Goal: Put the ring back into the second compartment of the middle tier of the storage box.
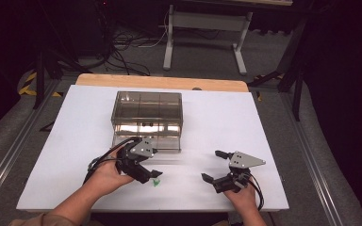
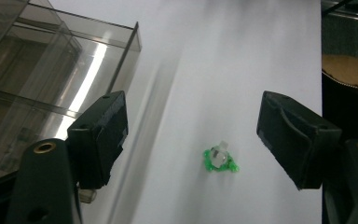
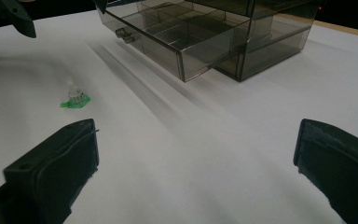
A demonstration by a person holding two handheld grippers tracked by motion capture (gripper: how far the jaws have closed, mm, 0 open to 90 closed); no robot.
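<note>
Your left gripper (image 2: 191, 140): jaws wide apart, nothing held, poised over small green-and-clear piece (image 2: 220, 160). Piece lies loose on white table (image 1: 264, 122), between jaws but untouched, just in front of smoky plastic drawer box (image 1: 147, 115), whose lower drawer (image 3: 168, 39) is pulled out. Your right gripper (image 3: 196, 168): jaws spread, empty, well apart from piece. Risks: piece tiny and light; off-centre closing may flick it away. Low approach may scrape pads on table. Left jaw sits near drawer front; careless swing could knock box.
</note>
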